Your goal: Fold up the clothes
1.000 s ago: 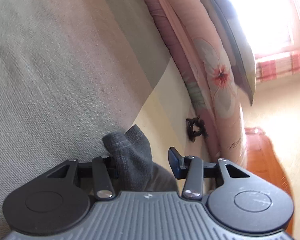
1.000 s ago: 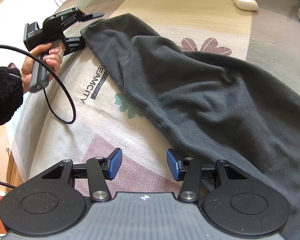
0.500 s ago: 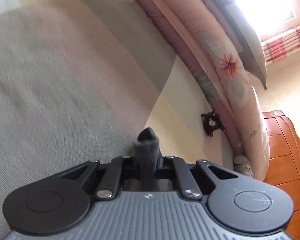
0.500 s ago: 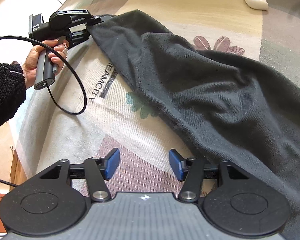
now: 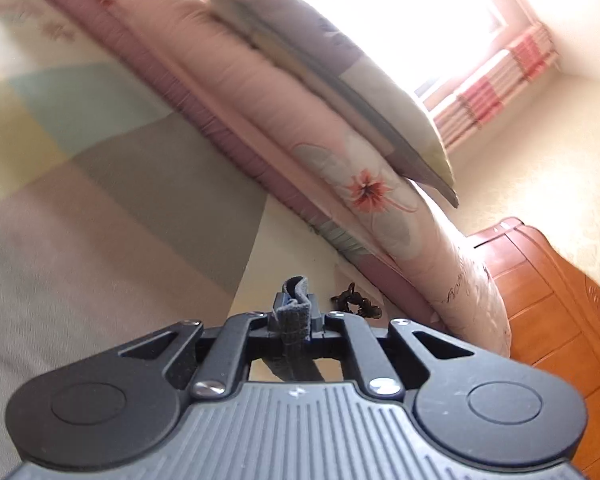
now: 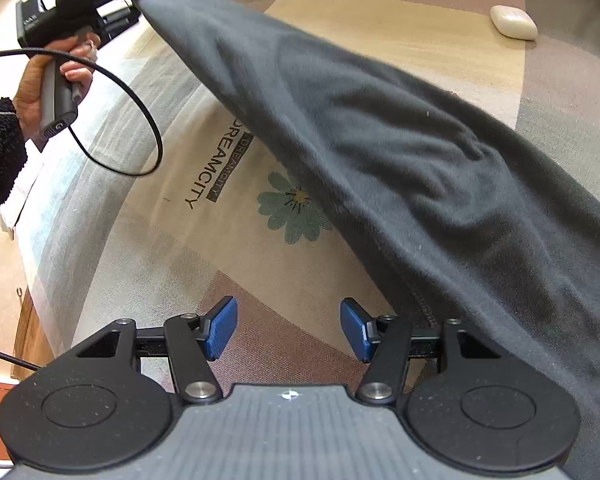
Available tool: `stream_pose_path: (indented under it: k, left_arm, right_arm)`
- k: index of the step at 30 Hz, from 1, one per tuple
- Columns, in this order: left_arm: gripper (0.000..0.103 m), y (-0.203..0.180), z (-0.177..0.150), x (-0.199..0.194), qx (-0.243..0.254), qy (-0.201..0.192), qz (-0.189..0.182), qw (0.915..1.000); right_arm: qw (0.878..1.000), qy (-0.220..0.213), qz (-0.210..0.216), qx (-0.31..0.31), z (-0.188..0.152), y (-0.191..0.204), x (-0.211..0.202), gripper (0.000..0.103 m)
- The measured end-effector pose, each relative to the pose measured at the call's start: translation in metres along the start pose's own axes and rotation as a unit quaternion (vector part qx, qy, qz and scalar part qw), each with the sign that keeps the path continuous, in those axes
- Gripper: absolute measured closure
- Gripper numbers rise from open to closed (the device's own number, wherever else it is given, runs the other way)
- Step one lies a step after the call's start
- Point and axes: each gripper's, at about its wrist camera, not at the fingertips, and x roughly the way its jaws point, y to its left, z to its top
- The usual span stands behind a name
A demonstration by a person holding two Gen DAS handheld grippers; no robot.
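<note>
My left gripper [image 5: 294, 312] has its fingers [image 5: 279, 302] pinched on a corner of the dark grey garment [image 6: 400, 152], lifting that end off the bed [image 6: 220, 272]. My right gripper [image 6: 288, 328] hovers with fingers [image 6: 220, 326] spread wide, empty, beside the garment's near edge.

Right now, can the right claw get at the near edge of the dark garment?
Probably yes: the right claw is open, and the dark garment edge lies beside its right finger with only bare bedsheet between.
</note>
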Motion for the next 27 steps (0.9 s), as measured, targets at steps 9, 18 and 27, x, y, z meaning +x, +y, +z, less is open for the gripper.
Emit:
stream_pose_path:
  k: [9,18,27]
  left_arm:
    - [0.095,0.063,-0.044,0.031,-0.015,0.095,0.113,0.9889]
    - [0.093,0.065,-0.047,0.027,-0.016,0.093,0.104,0.9900]
    - [0.093,0.069,-0.049,0.025,-0.027,0.082,0.097,0.9915]
  right_arm:
    - [1.000,0.003,0.001,-0.021,0.000,0.004,-0.006,0.041]
    - [0.986,-0.044,-0.101,-0.126,0.060,-0.028,-0.032,0.042]
    - [0.993,-0.026,-0.059,-0.101,0.151,-0.092,0.019,0.065]
